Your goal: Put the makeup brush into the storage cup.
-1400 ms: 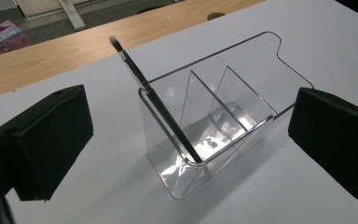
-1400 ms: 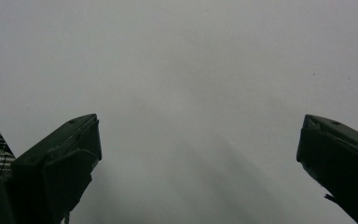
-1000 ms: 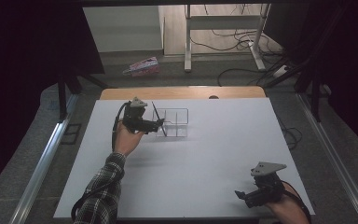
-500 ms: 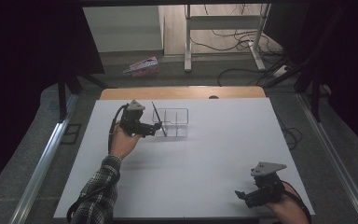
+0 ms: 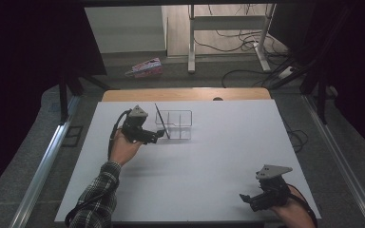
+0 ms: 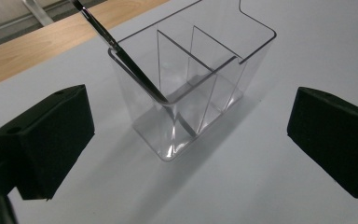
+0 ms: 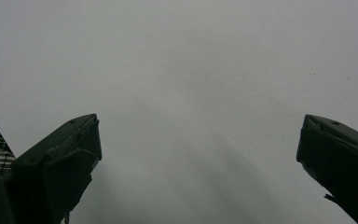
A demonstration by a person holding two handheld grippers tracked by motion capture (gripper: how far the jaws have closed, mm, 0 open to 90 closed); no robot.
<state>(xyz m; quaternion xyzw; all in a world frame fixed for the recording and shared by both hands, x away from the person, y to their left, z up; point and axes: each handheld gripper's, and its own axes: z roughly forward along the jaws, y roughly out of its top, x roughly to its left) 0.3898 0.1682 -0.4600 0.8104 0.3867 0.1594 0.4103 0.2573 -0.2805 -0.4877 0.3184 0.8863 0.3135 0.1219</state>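
Observation:
A clear plastic organizer (image 5: 177,124) with three compartments stands on the white table (image 5: 218,161) toward its far side. A thin dark stick (image 5: 162,121) leans in its left end compartment, its top tilted to the far left. My left gripper (image 5: 158,136) hovers just left of and in front of the organizer, open, with nothing between its jaws. In the left gripper view the organizer (image 6: 200,79) and the stick (image 6: 121,51) sit between the wide-apart jaws of that gripper (image 6: 191,135). My right gripper (image 5: 245,198) rests open at the near right edge, over bare table (image 7: 200,70).
A wooden strip (image 5: 185,93) runs along the table's far edge. Metal rails (image 5: 43,161) flank the table on both sides. On the floor beyond lie a pink package (image 5: 145,68), cables and a desk frame (image 5: 228,28).
My left gripper has drawn back a little toward the person, away from the organizer. The stick stays leaning in the compartment. The right gripper has not moved.

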